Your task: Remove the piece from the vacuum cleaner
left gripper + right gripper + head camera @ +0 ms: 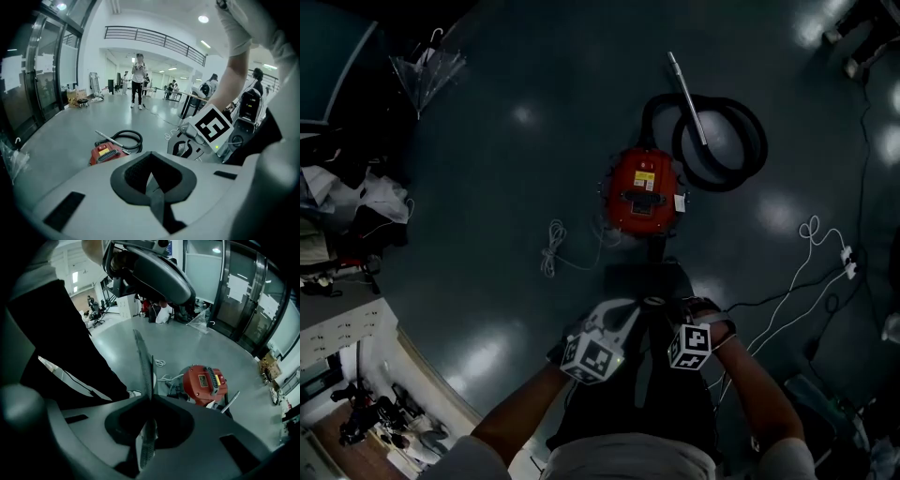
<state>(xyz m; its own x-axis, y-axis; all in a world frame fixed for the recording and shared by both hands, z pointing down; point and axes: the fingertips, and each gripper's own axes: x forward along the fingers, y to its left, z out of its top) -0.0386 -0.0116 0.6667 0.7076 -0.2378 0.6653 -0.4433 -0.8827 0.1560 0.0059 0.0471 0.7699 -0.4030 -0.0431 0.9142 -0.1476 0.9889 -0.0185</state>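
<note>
A red vacuum cleaner [642, 192] sits on the dark floor ahead of me, with its black hose [720, 141] coiled behind it and a metal wand [685, 94] lying across the coil. The vacuum cleaner [107, 153] also shows in the left gripper view and, as a red body [205, 383], in the right gripper view. Both grippers are held close to my body, well short of it. My left gripper [622, 317] and right gripper [677, 317] each have their jaws pressed together with nothing between them.
A white cord [553, 248] lies left of the vacuum cleaner. More white cables [825, 258] run at the right. A clear umbrella [427, 70] and cluttered bags [356, 202] are at the left. A person [137, 79] stands far off in the hall.
</note>
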